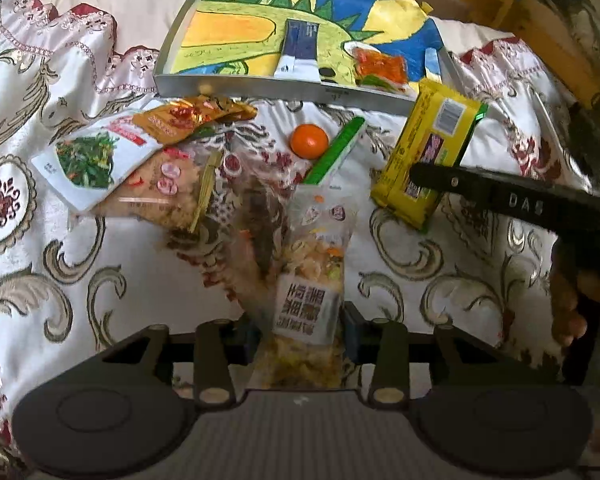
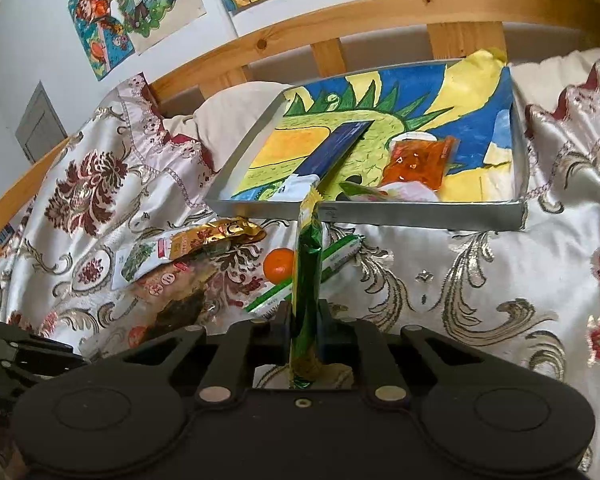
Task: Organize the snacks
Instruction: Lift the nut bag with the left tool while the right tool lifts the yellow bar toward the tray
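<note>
My left gripper [image 1: 302,332] is shut on the near end of a clear bag of mixed snack [image 1: 312,256] with a white printed label; the bag stretches away over the patterned cloth. My right gripper [image 2: 306,316] is shut on a yellow and green packet [image 2: 307,264], seen edge-on and held upright. In the left wrist view that yellow packet [image 1: 440,128] hangs off the cloth at the right, just in front of the tray corner. The silver tray [image 1: 240,86], lined with a dinosaur drawing, holds a dark blue box [image 1: 300,40] and an orange packet [image 1: 380,66].
On the cloth before the tray lie a tangerine [image 1: 309,141], a green and white box [image 1: 336,152], a white packet picturing greens [image 1: 88,160], a gold-brown packet [image 1: 196,114] and another clear bag [image 1: 172,196]. A wooden bed rail [image 2: 340,20] runs behind the tray.
</note>
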Demonstrator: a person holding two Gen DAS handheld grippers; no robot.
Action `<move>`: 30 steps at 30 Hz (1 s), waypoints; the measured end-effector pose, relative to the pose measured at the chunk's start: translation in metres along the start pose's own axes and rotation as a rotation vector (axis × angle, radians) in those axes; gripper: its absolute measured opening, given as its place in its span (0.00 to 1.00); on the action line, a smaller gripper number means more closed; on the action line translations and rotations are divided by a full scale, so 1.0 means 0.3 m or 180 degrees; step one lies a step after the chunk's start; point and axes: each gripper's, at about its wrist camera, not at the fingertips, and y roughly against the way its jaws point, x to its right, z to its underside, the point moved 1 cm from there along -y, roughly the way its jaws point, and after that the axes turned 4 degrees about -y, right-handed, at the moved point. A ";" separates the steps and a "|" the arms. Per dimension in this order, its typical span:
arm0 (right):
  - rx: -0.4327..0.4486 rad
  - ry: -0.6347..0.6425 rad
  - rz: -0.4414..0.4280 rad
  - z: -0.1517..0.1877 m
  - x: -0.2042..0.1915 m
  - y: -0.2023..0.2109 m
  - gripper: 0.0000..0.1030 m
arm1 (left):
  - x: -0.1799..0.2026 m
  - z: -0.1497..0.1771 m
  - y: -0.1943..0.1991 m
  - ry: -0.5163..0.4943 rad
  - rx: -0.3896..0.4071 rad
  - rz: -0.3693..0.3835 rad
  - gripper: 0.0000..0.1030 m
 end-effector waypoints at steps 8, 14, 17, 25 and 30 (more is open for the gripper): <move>0.0044 0.0120 0.0063 0.014 -0.025 0.029 0.11 | 0.016 0.045 0.019 -0.0134 0.0015 -0.0010 0.47; 0.0043 0.0091 0.0038 0.009 -0.021 0.028 0.12 | 0.014 0.048 0.043 -0.0151 0.0149 -0.0199 0.73; 0.0045 0.0089 0.0008 0.008 -0.021 0.024 0.12 | 0.010 0.045 0.051 -0.0149 0.0250 -0.0273 0.78; 0.0103 0.0162 -0.0057 0.005 -0.040 0.034 0.12 | 0.066 0.050 0.031 -0.0443 0.0417 -0.0552 0.80; 0.0149 0.0144 -0.0091 0.001 -0.039 0.036 0.11 | 0.127 0.066 0.067 -0.0829 0.0919 -0.1143 0.93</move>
